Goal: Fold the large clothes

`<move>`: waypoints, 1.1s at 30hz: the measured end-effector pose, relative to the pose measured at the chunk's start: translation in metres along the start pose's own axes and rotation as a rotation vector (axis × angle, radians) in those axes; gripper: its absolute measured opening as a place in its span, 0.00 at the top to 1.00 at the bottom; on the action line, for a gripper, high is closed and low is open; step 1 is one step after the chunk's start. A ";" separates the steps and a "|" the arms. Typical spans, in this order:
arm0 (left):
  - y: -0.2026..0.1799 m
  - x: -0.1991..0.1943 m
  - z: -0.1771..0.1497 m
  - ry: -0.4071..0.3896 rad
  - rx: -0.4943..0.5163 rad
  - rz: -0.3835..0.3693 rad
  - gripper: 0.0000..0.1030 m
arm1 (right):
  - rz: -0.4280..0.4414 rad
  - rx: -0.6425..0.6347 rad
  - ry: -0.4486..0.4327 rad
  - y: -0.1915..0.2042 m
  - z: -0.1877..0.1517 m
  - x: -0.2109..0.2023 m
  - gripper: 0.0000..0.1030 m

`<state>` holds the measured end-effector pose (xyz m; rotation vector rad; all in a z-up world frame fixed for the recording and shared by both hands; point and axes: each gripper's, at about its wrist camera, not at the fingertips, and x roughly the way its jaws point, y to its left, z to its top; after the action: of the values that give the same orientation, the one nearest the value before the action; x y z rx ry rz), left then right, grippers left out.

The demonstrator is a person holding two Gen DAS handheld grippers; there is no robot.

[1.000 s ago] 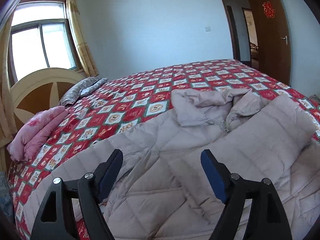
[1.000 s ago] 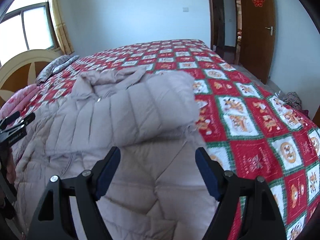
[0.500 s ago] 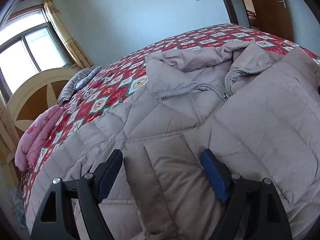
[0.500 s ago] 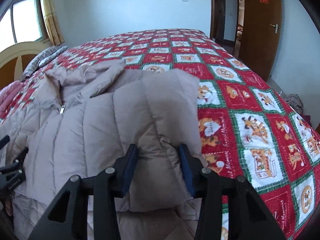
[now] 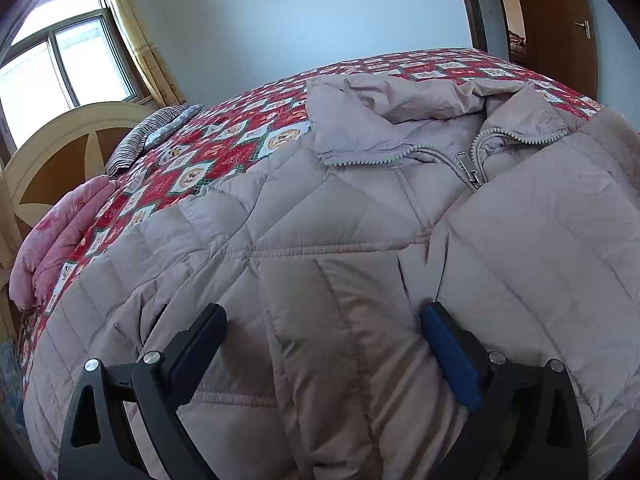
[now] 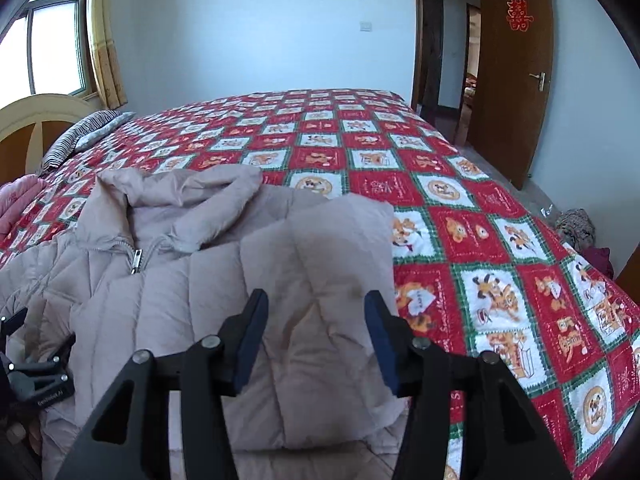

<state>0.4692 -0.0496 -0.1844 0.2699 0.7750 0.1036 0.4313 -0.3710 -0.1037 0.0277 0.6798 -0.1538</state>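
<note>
A large beige quilted down jacket point(image 5: 320, 240) lies spread on the bed, collar and zipper pull point(image 5: 466, 166) at the far side. My left gripper point(image 5: 324, 324) is open, its jaws pressed down either side of a padded fold on the jacket's front. In the right wrist view the jacket point(image 6: 200, 280) has a sleeve folded across its front. My right gripper point(image 6: 316, 320) has narrowed around the end of that sleeve point(image 6: 332, 320); the pads look close to the padding, and I cannot tell if they clamp it.
The bed has a red, white and green cartoon quilt point(image 6: 460, 240). A pink folded blanket point(image 5: 52, 248) and a striped pillow point(image 5: 148, 136) lie by the wooden headboard point(image 5: 60, 148). An open brown door point(image 6: 516, 80) stands at the right. Clothes point(image 6: 580, 228) lie on the floor.
Both grippers moved forward and down onto the jacket. The right gripper narrowed around the sleeve end, then widened slightly. The left gripper stayed open.
</note>
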 end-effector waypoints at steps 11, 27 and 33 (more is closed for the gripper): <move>0.006 0.005 0.000 0.012 -0.030 -0.034 0.03 | -0.123 -0.064 0.136 0.012 -0.009 0.071 0.44; 0.011 0.007 -0.001 0.017 -0.053 -0.053 0.01 | 0.066 -0.208 0.118 0.128 -0.040 0.012 0.32; 0.015 0.003 -0.003 0.001 -0.076 -0.046 0.01 | 0.041 -0.198 0.129 0.129 -0.055 0.031 0.30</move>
<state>0.4695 -0.0345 -0.1840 0.1798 0.7757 0.0893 0.4402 -0.2438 -0.1694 -0.1392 0.8198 -0.0448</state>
